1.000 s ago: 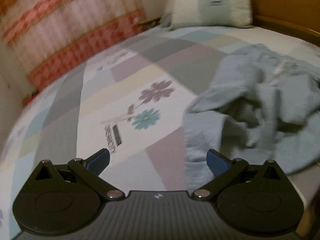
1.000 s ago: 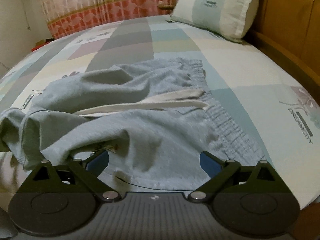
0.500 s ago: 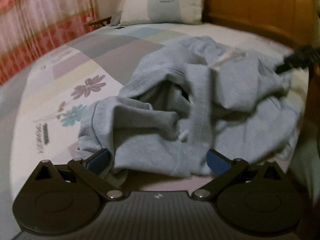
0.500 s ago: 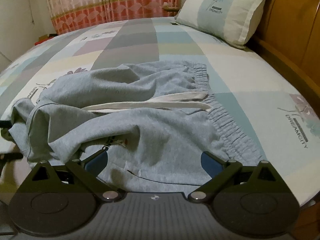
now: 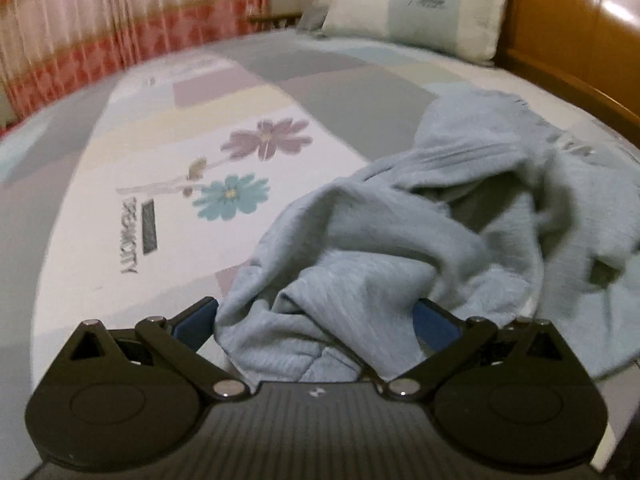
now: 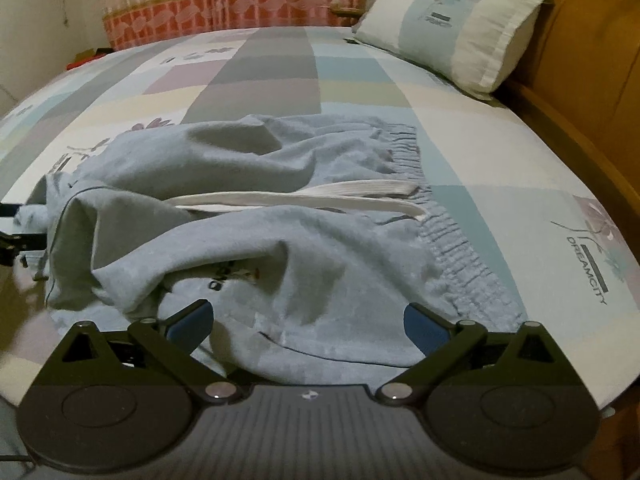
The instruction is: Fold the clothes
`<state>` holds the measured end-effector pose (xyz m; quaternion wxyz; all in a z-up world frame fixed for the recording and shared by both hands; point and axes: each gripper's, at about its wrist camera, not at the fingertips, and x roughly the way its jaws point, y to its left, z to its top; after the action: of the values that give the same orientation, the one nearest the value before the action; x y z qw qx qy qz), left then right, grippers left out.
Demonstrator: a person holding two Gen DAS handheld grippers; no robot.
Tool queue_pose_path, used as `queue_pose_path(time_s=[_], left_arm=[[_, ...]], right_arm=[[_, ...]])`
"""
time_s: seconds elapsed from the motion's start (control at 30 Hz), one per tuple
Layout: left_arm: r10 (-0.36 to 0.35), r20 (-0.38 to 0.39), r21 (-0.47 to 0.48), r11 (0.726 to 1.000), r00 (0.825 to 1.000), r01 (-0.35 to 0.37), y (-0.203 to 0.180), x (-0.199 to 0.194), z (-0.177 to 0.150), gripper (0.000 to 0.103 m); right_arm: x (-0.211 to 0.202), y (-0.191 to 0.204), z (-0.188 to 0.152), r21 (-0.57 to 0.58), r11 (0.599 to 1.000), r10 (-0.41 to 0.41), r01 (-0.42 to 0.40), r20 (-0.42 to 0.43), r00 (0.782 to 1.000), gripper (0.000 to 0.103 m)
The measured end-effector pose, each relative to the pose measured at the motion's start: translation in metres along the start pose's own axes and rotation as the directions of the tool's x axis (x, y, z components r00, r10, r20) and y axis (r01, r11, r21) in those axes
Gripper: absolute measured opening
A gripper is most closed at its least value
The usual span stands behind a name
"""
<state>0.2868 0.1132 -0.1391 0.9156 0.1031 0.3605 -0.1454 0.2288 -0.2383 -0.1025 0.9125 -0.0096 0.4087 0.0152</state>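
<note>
On the patchwork bedsheet (image 6: 460, 128), crumpled pale-blue fleece sweatpants (image 6: 304, 280) lie waistband far-right.
Left gripper (image 5: 316, 322), spread, straddles their near hem; right gripper (image 6: 306, 322) gapes nearby.

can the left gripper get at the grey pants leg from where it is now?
Probably yes. The left gripper is open, and a bunched fold of the pants already lies between its fingers, nothing else in the way. Whether that fold is the leg end or just slack cloth I cannot tell.

One pair of grey sweatpants (image 6: 280, 240) at six o'clock, one pillow (image 6: 452, 24) at one, two grippers.
</note>
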Motion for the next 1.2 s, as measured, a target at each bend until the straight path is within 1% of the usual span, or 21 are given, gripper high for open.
queue_pose_path(time_s=[0.07,0.17,0.2,0.23,0.3,0.4,0.47,0.53,0.6,0.63,0.67,0.73,0.8,0.87,0.9,0.93,0.97,1.07,1.1,1.13,1.2], left_arm=[[0.008,0.028,0.042,0.999,1.000,-0.009,-0.010,-0.017,-0.004,0.102],[-0.035,0.018,0.146,0.989,0.999,0.032,-0.028,-0.032,-0.013,0.103],[-0.026,0.009,0.184,0.983,1.000,0.024,-0.034,-0.031,-0.015,0.103],[-0.007,0.001,0.223,0.975,1.000,0.006,-0.041,-0.029,-0.018,0.103],[0.064,-0.005,0.288,0.956,0.998,-0.059,-0.053,-0.018,-0.020,0.103],[0.166,0.023,0.342,0.925,0.986,-0.164,-0.063,-0.002,-0.018,0.103],[0.224,0.065,0.342,0.911,0.972,-0.233,-0.065,0.004,-0.012,0.103],[0.304,0.109,0.340,0.884,0.947,-0.322,-0.063,0.009,-0.006,0.103],[0.373,0.116,0.313,0.866,0.920,-0.390,-0.053,0.013,-0.001,0.103],[0.398,0.112,0.289,0.864,0.911,-0.413,-0.047,0.012,0.000,0.103],[0.408,0.105,0.267,0.867,0.907,-0.421,-0.041,0.010,0.000,0.103],[0.415,0.090,0.241,0.873,0.905,-0.424,-0.032,0.003,-0.001,0.103],[0.390,0.098,0.260,0.878,0.916,-0.402,-0.035,-0.010,-0.005,0.103],[0.331,0.114,0.309,0.885,0.937,-0.350,-0.048,-0.022,-0.011,0.103],[0.291,0.120,0.350,0.882,0.949,-0.315,-0.058,-0.025,-0.015,0.103],[0.248,0.124,0.398,0.874,0.961,-0.277,-0.067,-0.027,-0.019,0.103],[0.224,0.128,0.442,0.859,0.966,-0.258,-0.075,-0.026,-0.021,0.103],[0.240,0.145,0.553,0.785,0.960,-0.280,-0.096,-0.006,-0.027,0.103],[0.251,0.155,0.560,0.774,0.955,-0.295,-0.099,0.002,-0.026,0.103],[0.255,0.169,0.551,0.777,0.952,-0.306,-0.099,0.007,-0.023,0.103],[0.276,0.186,0.499,0.800,0.943,-0.333,-0.094,0.017,-0.009,0.103]], right_arm=[[0.001,0.005,0.000,-0.014,1.000,0.006,-0.006,-0.001,1.000,0.103],[0.003,0.011,0.000,-0.028,0.999,0.020,-0.020,-0.002,1.000,0.103],[0.004,0.014,0.000,-0.030,0.999,0.025,-0.025,-0.002,1.000,0.103],[0.004,0.015,0.000,-0.032,0.999,0.028,-0.028,-0.003,1.000,0.103],[0.003,0.019,-0.001,-0.040,0.999,0.029,-0.029,-0.002,1.000,0.103],[-0.001,0.023,-0.002,-0.058,0.998,0.024,-0.024,0.007,1.000,0.103],[-0.005,0.023,-0.003,-0.072,0.997,0.012,-0.011,0.014,1.000,0.103],[-0.007,0.020,-0.003,-0.066,0.998,0.003,-0.002,0.019,1.000,0.103],[-0.009,0.016,-0.003,-0.053,0.999,-0.001,0.003,0.023,1.000,0.103],[-0.009,0.013,-0.003,-0.043,0.999,-0.001,0.002,0.024,1.000,0.103],[-0.010,0.011,-0.003,-0.034,0.999,0.001,0.000,0.026,1.000,0.103],[-0.010,0.009,-0.004,-0.026,1.000,0.008,-0.008,0.027,1.000,0.103],[-0.008,0.008,-0.005,-0.023,1.000,0.017,-0.017,0.026,1.000,0.103],[-0.007,0.009,-0.005,-0.018,0.999,0.027,-0.027,0.025,0.999,0.103],[-0.006,0.010,-0.005,-0.015,0.999,0.037,-0.037,0.024,0.999,0.103],[-0.004,0.012,-0.006,-0.013,0.999,0.046,-0.046,0.022,0.999,0.103],[-0.004,0.013,-0.006,-0.014,0.999,0.053,-0.052,0.020,0.998,0.103],[-0.006,0.018,-0.007,-0.030,0.998,0.058,-0.058,0.022,0.998,0.103],[-0.007,0.019,-0.007,-0.036,0.998,0.060,-0.059,0.023,0.998,0.103],[-0.008,0.020,-0.007,-0.037,0.997,0.061,-0.060,0.025,0.998,0.103],[-0.011,0.018,-0.008,-0.028,0.998,0.061,-0.061,0.026,0.998,0.103]])
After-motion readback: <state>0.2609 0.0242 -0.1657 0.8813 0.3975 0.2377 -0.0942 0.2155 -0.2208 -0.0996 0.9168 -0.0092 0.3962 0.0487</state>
